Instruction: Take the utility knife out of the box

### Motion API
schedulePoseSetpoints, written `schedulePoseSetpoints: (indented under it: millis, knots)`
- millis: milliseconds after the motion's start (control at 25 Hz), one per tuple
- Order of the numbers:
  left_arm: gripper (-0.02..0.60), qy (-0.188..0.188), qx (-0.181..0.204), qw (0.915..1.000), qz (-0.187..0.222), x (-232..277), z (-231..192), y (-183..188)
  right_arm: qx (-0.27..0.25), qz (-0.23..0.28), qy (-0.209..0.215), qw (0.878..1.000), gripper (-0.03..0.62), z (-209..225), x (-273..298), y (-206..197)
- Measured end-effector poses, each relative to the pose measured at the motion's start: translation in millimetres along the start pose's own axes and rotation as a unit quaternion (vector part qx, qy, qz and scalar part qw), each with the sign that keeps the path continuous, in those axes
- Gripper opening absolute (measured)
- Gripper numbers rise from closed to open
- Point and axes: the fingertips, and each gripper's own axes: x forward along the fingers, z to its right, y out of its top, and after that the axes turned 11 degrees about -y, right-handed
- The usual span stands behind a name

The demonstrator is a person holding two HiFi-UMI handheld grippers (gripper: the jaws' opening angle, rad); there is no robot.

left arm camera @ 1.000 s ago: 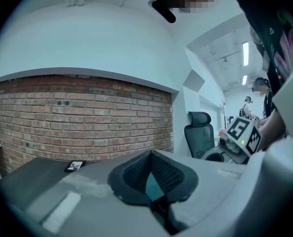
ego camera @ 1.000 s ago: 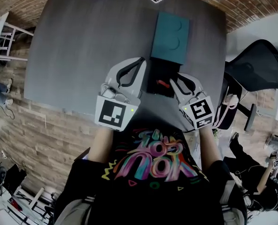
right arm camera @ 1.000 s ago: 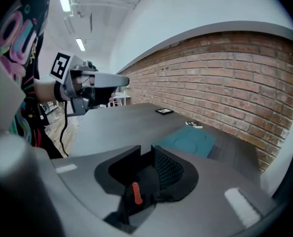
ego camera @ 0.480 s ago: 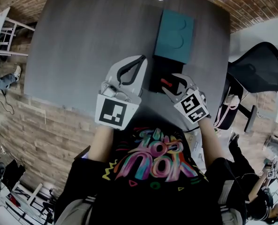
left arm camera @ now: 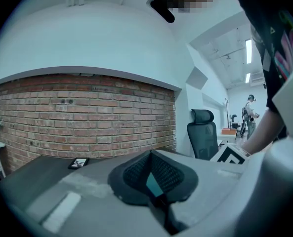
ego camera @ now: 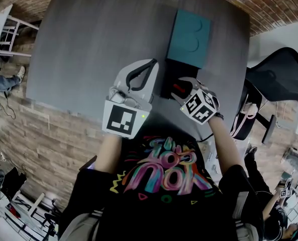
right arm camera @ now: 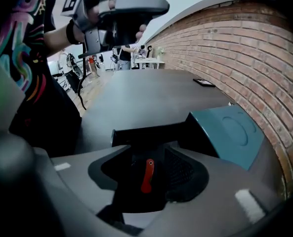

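While right gripper (right arm camera: 148, 158) gapes, utility knife (right arm camera: 146, 176) between fingers (right arm camera: 187, 174), in box (right arm camera: 151, 131).

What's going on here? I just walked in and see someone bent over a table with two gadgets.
A person holds a gripper in each hand over a dark table. The right gripper reaches into the open black box, jaws apart on either side of the red utility knife, which lies in the box, not yet lifted. The teal lid sits at the box's far end. The left gripper is beside the box, jaws together, holding nothing.
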Motion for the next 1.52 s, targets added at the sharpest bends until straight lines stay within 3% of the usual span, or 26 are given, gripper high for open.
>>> schedulePoseSetpoints:
  millis: [240, 760, 920, 1280, 1320, 1360, 1520]
  knots:
    - [0.0, 0.003, 0.001, 1.0, -0.002, -0.5, 1.4, -2.2, -0.071, -0.057, 0.034, 0.995, 0.189, -6.6, 13.3, -16.2]
    - [0.0, 0.007, 0.002, 1.0, 0.002, -6.8, 3.0, -1.8, -0.187, -0.163, 0.087, 0.965, 0.175, -11.8, 29.5, -34.1]
    - [0.0, 0.012, 0.0, 0.9999, 0.006, -10.9, 1.2, -2.0, -0.193, -0.18, 0.102, 0.959, 0.17, -13.9, 33.2, -35.3]
    - [0.0, 0.009, -0.002, 0.9999, 0.005, -9.0, 2.4, -4.0, -0.193, -0.173, 0.106, 0.96, 0.173, -11.5, 32.3, -33.6]
    - [0.0, 0.008, 0.0, 0.9999, 0.006, -8.2, 2.6, -3.1, -0.195, -0.172, 0.108, 0.96, 0.104, -11.6, 32.0, -33.6]
    - [0.0, 0.008, 0.001, 0.9999, 0.007, -7.6, 2.7, -2.4, -0.198, -0.171, 0.11, 0.959, 0.08, -12.0, 31.8, -33.8]
    - [0.0, 0.009, 0.0, 0.9999, 0.011, -7.5, 1.2, -1.7, -0.205, -0.167, 0.114, 0.958, 0.067, -13.9, 31.9, -33.8]
